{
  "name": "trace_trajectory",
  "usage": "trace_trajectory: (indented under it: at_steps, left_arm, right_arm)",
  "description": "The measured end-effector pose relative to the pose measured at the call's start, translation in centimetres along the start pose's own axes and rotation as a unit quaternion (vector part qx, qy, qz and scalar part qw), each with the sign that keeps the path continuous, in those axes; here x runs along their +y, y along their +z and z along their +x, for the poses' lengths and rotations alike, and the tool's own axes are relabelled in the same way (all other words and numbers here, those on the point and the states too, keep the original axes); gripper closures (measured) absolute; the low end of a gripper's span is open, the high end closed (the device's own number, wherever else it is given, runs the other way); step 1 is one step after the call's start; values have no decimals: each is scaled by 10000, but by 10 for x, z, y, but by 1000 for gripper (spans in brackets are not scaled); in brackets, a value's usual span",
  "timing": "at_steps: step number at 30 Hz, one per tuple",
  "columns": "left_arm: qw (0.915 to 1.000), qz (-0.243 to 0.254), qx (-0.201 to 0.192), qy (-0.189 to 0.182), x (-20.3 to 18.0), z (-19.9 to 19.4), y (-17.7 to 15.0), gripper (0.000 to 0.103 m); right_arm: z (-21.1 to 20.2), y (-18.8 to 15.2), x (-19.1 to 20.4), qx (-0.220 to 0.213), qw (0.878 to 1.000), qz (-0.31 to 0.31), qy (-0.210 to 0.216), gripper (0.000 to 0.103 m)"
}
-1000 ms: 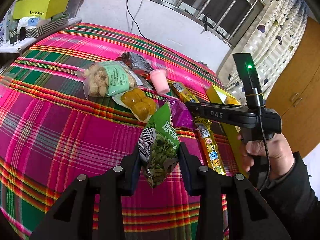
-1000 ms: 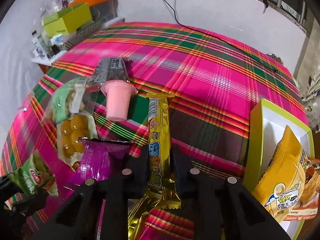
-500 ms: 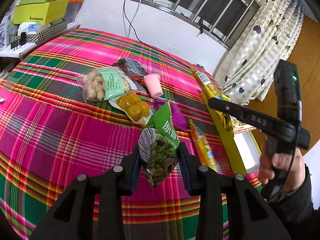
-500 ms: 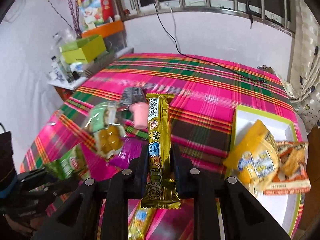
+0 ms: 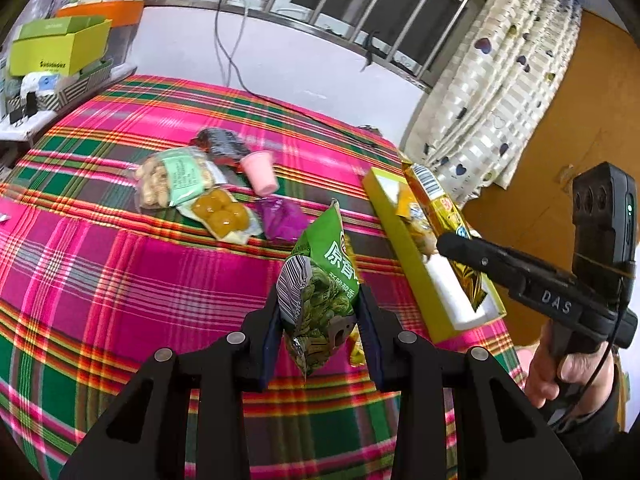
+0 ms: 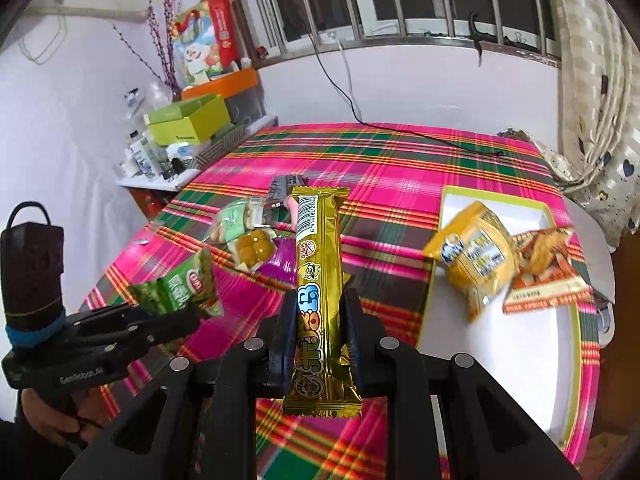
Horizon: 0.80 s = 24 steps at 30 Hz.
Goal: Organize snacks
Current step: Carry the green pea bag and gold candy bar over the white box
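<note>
Up close in the left wrist view, the left gripper (image 5: 318, 312) pinches a green snack bag (image 5: 320, 292) between its fingers, holding it above the plaid tablecloth (image 5: 120, 280). Beyond it lie a peanut pack (image 5: 172, 178), a pack of yellow balls (image 5: 220, 212), a pink jelly cup (image 5: 260, 170), a purple packet (image 5: 280, 220) and a dark wrapper (image 5: 222, 142), all close together. To the right, the right gripper (image 5: 460, 246) holds a gold snack bar (image 5: 440, 204) over the lime-edged tray (image 5: 404, 240).

From the right wrist view, the right gripper (image 6: 318, 328) is clamped on the gold snack bar (image 6: 318, 272), which stands upright between the jaws. The tray (image 6: 500, 360) sits to the right, holding a yellow chip bag (image 6: 476, 256) and an orange packet (image 6: 548, 268) side by side, touching. At lower left, the left gripper (image 6: 180, 316) grips the green snack bag (image 6: 180, 288).
</note>
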<state>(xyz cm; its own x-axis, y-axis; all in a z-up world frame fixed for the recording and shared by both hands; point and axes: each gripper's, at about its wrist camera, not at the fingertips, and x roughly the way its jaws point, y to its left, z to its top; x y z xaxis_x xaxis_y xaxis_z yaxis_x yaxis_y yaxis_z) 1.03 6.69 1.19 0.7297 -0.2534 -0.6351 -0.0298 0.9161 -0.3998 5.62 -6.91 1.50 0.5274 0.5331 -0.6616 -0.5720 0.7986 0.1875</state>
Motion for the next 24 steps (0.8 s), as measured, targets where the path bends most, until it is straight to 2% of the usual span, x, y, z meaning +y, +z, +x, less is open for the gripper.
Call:
trace_trajectory:
  at_steps: [11, 24]
  left_arm:
    - [9993, 319, 40, -195, -35, -3, -5, 67]
    - [9980, 511, 212, -302, -59, 8, -8, 67]
  right_arm:
    - [-39, -28, -20, -151, 9994, 293, -59, 83]
    - [-61, -47, -75, -215, 9949, 905, -389, 83]
